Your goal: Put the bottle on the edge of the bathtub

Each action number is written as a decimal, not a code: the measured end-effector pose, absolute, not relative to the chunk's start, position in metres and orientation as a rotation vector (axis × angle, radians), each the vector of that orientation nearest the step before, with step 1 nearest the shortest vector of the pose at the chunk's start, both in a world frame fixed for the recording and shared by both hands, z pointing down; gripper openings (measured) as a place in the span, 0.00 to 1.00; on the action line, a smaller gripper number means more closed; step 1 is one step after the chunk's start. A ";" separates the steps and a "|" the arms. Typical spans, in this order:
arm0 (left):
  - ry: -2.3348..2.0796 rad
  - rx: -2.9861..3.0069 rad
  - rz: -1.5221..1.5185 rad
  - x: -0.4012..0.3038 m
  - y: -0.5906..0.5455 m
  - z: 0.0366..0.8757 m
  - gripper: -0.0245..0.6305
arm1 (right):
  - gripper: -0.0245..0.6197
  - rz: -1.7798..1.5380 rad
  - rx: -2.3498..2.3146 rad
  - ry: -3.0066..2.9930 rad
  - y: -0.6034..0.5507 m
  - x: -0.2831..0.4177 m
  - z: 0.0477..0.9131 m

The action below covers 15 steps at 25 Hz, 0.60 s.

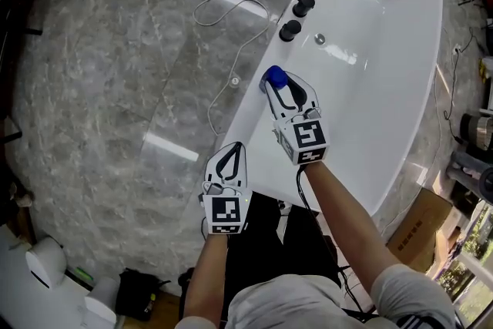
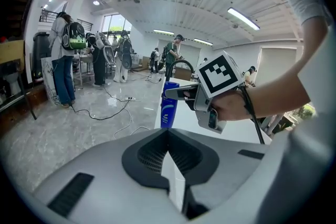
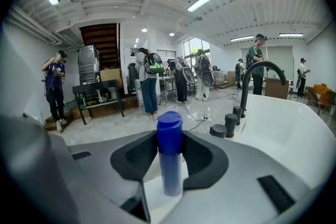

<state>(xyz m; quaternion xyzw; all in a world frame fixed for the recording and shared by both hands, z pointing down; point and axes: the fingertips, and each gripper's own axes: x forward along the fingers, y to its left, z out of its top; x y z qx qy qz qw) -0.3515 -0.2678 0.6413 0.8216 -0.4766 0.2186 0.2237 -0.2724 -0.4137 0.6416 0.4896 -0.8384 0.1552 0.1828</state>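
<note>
Your right tool (image 1: 290,94) is clamped on the bottle (image 3: 169,162), which stands upright on the bathtub rim (image 1: 250,136), at one o'clock from your closed, empty left tool (image 1: 229,160). Confirm the base sits flat, then release gently and withdraw toward six o'clock.

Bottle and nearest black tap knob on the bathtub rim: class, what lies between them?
Nothing. In the head view, only bare white bathtub rim runs from the bottle to that knob.
</note>
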 end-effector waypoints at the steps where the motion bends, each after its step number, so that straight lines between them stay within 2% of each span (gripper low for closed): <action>1: -1.317 2.269 0.611 -0.352 -0.268 0.642 0.05 | 0.27 0.433 1.375 -2.370 -0.414 -0.273 0.642; 15: -1.336 2.249 0.624 -0.351 -0.271 0.648 0.05 | 0.27 0.388 1.386 -2.362 -0.401 -0.274 0.644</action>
